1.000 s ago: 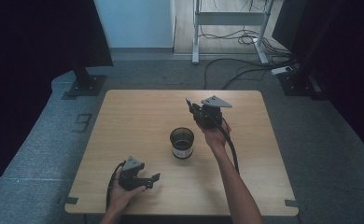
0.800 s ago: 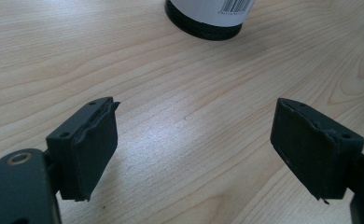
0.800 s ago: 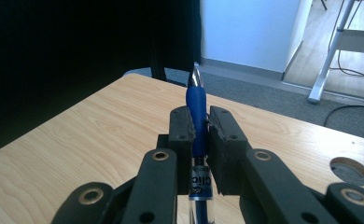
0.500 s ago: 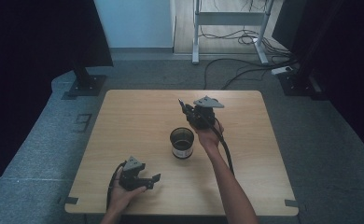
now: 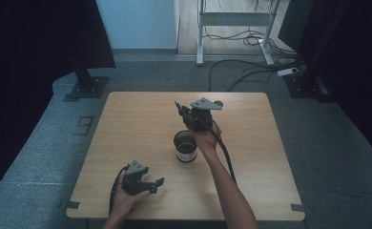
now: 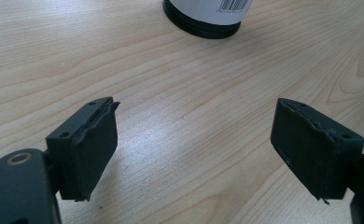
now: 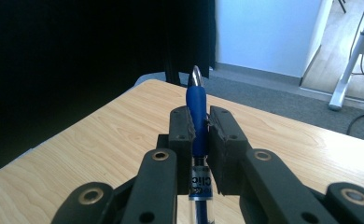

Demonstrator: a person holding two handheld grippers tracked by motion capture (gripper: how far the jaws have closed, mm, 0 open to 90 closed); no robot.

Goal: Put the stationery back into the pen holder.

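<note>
A blue pen [image 7: 197,109] with a silver tip is clamped between the jaws of my right gripper [image 7: 199,122], tip pointing away over the table. In the high view that right gripper [image 5: 184,112] hangs just behind a dark round cup with a white label [image 5: 185,146] near the table's middle. Its black base and barcode label [image 6: 208,14] stand at the top of the left gripper view. My left gripper [image 5: 154,185] rests near the front left of the table, jaws wide apart with bare wood between them [image 6: 194,135].
The wooden table [image 5: 136,124] stands on grey carpet. Black curtains hang at left and right. A metal stand [image 5: 232,33] and loose cables [image 5: 241,71] lie on the floor behind the table.
My right gripper has moved left with the pen, from right of the cup to just behind it. The left gripper has stayed in place.
</note>
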